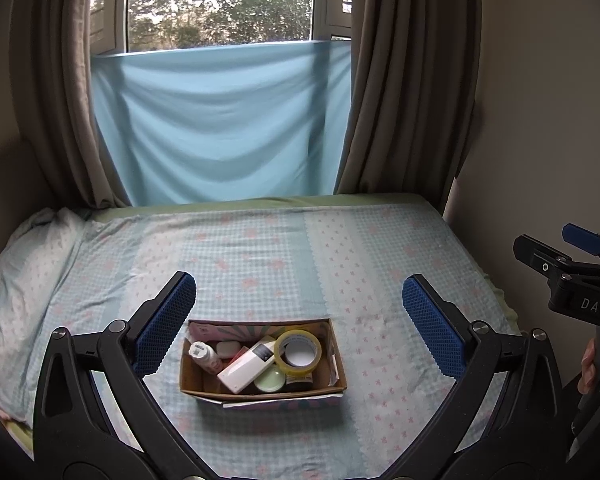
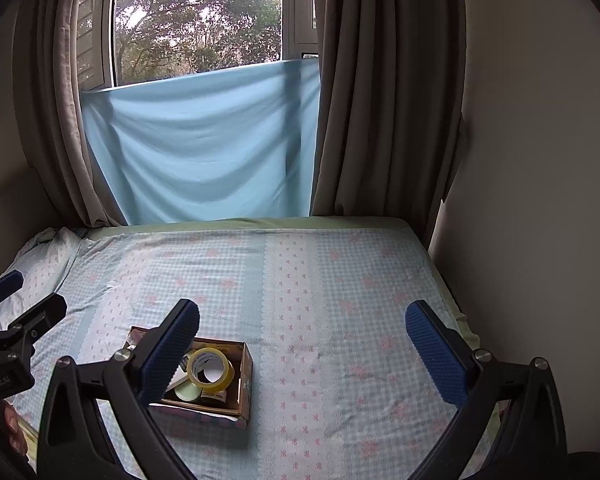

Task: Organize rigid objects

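A small cardboard box [image 1: 337, 364] sits on the bed and holds several items: a yellow tape roll [image 1: 298, 351], a white rectangular bottle [image 1: 247, 365], a small white bottle [image 1: 204, 354], a pale green lid [image 1: 271, 381] and a dark jar [image 1: 299, 381]. My left gripper [image 1: 300, 320] is open and empty above the box. My right gripper [image 2: 302, 344] is open and empty; the box [image 2: 245, 376] with the tape roll [image 2: 211, 369] lies to its left, partly hidden by the left finger [image 2: 172, 350].
The bed [image 1: 300, 248] has a light blue checked sheet, with a pillow [image 1: 24, 256] at the left. A blue cloth [image 1: 220, 120] and brown curtains [image 1: 412, 80] hang at the window behind. A wall [image 1: 548, 120] borders the bed's right side.
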The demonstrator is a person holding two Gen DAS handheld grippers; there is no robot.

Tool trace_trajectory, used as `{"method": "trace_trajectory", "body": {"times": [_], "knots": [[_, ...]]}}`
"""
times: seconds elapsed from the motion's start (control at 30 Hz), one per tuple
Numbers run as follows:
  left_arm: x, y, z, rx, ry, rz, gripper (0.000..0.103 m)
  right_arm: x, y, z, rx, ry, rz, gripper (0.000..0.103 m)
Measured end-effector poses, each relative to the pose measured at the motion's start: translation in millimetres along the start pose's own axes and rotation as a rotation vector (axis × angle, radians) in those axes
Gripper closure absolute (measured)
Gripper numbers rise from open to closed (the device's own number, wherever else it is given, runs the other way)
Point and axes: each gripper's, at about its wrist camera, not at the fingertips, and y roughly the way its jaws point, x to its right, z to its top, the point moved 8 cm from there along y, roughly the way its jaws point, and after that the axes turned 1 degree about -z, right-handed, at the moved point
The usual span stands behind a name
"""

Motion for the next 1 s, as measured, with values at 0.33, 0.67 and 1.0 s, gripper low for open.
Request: {"method": "trace_trajectory", "body": {"times": [0.33,0.67,1.0], "knots": [[3,-1,-1,0.006,0.004,-0.007,0.0,0,-2,-1,0.004,0.004,-0.008,0.0],[2,-4,0,0.017,-0.008,-0.019,0.0,2,-4,-1,0.014,0.015,-0.016,0.0],[-3,-13,7,0.084,0.036,0.118,0.0,3,-5,-1,0.022,0.021,-0.026,0.0]]}}
